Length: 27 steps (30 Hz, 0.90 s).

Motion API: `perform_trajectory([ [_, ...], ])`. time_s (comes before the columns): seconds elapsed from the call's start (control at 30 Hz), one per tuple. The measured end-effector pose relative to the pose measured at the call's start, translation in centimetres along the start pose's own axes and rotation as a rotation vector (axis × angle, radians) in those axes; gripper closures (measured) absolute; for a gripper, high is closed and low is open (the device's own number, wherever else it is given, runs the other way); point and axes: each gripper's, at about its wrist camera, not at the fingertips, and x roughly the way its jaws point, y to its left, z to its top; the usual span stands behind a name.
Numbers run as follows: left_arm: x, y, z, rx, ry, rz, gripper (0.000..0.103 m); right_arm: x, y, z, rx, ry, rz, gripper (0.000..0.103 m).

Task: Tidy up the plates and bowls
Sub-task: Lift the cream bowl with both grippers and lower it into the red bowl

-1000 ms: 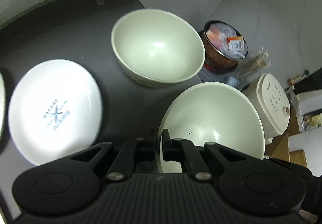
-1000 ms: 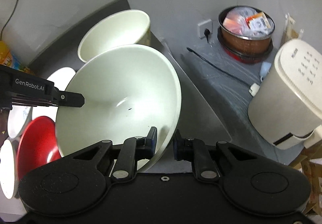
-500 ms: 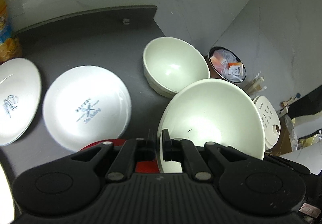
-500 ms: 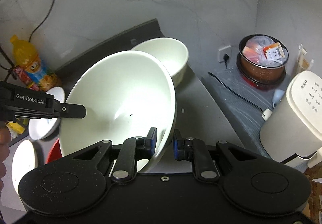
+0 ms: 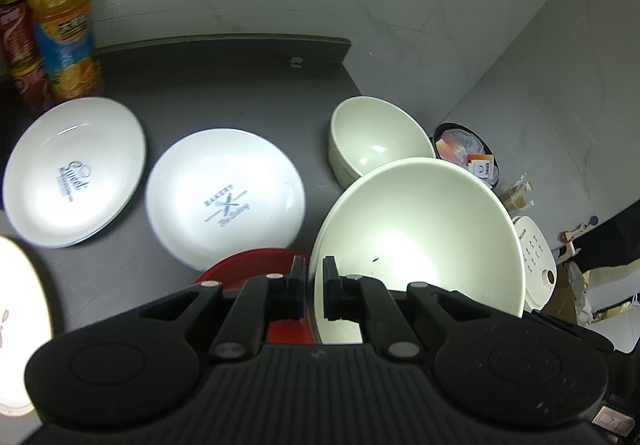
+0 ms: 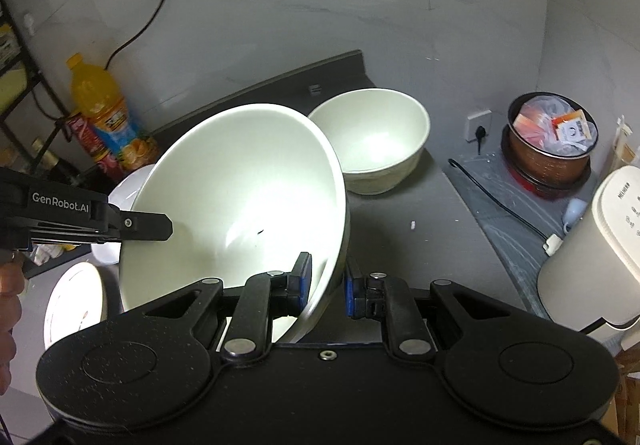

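Showing only leftward, red plate (image 5: pixel 256 265) sits under large bowl (image 5: pixel 420 241).

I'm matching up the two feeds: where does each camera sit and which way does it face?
Left wrist: on the left gripper, looking down across plates; its own fingers show.
Right wrist: on the right gripper, facing the wall; left gripper and a hand show.
Shared: held large bowl, smaller bowl.
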Motion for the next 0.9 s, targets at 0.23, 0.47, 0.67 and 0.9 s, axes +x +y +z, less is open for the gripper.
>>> perform_trajectory([
  [0.23, -1.0, 1.7, -1.3, -0.039, -0.001, 0.014, 0.098, -0.1, 1.6, -0.6, -0.021, 0.011, 0.022, 0.086],
  [0.47, -1.1, 4.0, -2.5, -0.083, 0.017, 0.032, 0.098, 0.5, 3.1, -1.3, -0.044, 0.039, 0.036, 0.086],
  [0.67, -0.2, 5.6, -3.5, -0.112, 0.06, 0.046, 0.097, 1.4, 3.8, -2.3, -0.058, 0.085, 0.042, 0.086],
  [0.9, 1.0, 7.1, -4.2, -0.131, 0.104, 0.053, 0.096, 2.5, 4.5, -3.1, -0.074, 0.127, 0.036, 0.085],
])
